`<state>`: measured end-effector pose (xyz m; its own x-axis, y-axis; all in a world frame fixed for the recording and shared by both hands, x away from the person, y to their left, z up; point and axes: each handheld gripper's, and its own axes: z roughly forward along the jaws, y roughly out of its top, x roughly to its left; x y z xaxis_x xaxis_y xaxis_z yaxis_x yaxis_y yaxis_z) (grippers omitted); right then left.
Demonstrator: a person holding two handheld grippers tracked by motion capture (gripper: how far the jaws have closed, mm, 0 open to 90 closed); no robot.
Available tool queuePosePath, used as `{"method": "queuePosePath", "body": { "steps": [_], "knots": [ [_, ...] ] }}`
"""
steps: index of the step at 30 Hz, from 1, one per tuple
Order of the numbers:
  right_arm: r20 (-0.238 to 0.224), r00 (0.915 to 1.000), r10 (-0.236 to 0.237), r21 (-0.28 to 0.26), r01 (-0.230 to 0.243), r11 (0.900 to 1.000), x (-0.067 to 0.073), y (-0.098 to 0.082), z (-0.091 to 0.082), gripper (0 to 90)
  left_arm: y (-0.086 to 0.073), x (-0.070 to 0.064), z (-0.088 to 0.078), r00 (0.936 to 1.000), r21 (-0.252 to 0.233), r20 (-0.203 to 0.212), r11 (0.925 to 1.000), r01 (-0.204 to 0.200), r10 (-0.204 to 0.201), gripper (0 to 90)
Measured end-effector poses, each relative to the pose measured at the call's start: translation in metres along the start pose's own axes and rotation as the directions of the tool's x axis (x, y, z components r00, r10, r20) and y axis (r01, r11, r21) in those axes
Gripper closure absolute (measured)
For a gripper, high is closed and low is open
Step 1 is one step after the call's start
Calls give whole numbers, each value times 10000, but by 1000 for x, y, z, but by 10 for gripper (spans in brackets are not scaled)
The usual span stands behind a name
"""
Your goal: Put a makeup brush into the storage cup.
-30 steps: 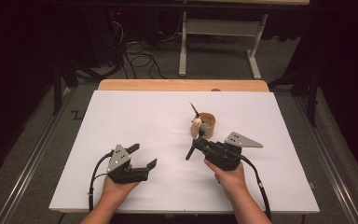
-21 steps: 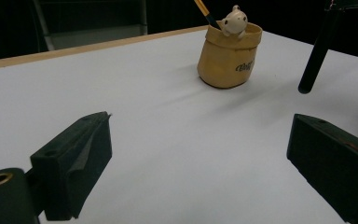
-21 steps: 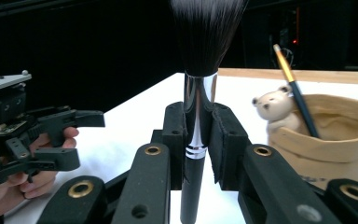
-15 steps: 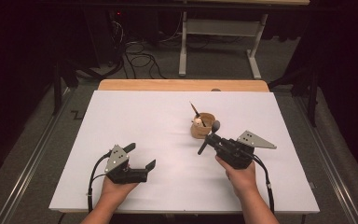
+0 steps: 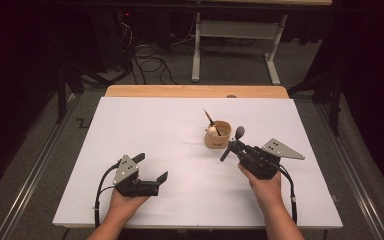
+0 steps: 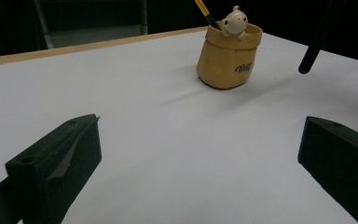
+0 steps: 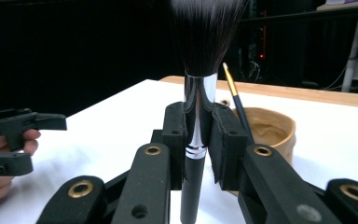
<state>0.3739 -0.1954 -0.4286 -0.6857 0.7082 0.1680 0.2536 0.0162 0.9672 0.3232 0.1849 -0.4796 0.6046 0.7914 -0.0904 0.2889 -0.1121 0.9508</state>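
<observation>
Right gripper point(image 5: 236, 148): you hold it right of centre in the high view, just right of the cup; in the right gripper view its jaws are clamped on the silver ferrule of the makeup brush.
Makeup brush point(image 7: 200, 84): it stands upright in the middle of the right gripper view, dark bristles fanning out at the top edge and the black handle running down out of the bottom. In the high view it is tilted, its bristle head beside the cup's right rim and its handle pointing down-left, clear of the table.
Left gripper point(image 5: 152, 169): you hold it in the lower left of the high view, low over the table, well apart from the cup. Its jaws stand wide apart with nothing between them; in the left gripper view they sit at the two lower corners with bare table between.
Cup point(image 6: 228, 58): a tan, sack-shaped holder, upper right of centre in the left gripper view, standing on the table with lettering on its side.
Bear figure point(image 6: 234, 20): small and white, perched at the cup's rim.
Paintbrush point(image 5: 210, 120): thin, leaning up and to the left out of the cup.
Table point(image 5: 145, 125): white top, wooden strip along the far edge.
</observation>
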Motion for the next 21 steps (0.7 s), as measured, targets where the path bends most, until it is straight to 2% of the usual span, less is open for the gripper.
{"method": "queuePosePath", "body": {
  "steps": [13, 18, 21],
  "knots": [
    [573, 9983, -58, -99, 64, 9999, -13, 2, -9, 792, 1, 0, -1, 10000, -1, 79, 10000, 20, -20, 3],
    [809, 9965, -220, -181, 236, 9996, -15, 3, -11, 792, 1, 0, -1, 9999, 17, 98, 10000, 52, -52, 3],
    [878, 9960, -138, -268, 162, 9995, -16, 4, -13, 792, 1, -1, -1, 9999, 14, 119, 10000, 64, -64, 3]
  ]
}}
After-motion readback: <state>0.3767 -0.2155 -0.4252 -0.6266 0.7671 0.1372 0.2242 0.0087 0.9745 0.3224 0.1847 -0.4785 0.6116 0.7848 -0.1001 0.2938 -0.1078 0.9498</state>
